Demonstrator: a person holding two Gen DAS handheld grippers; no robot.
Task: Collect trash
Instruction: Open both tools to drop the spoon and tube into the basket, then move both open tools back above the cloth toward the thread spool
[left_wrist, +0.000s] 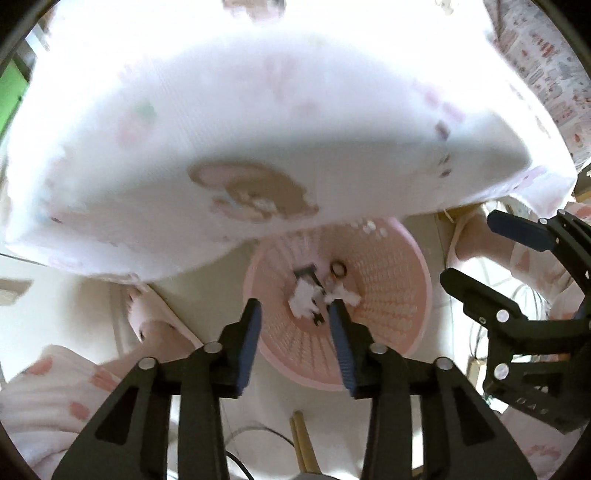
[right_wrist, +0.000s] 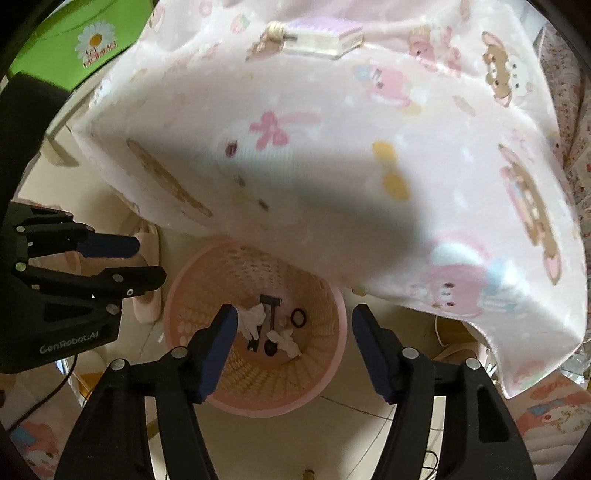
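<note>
Item: trash (right_wrist: 275, 328), lying in the pink basket (right_wrist: 334, 365). Left gripper (left_wrist: 295, 317) and right gripper (right_wrist: 291, 332) both parted, empty. We keep both centred over the basket when releasing.

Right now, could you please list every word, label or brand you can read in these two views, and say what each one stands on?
"GenRobot.AI": white lettering on the black body of the left gripper, seen in the right wrist view.
Dark lettering under a daisy on the green panel: too blurred to read.
Embossed letters on the right gripper body in the left wrist view: too unclear to read.
</note>
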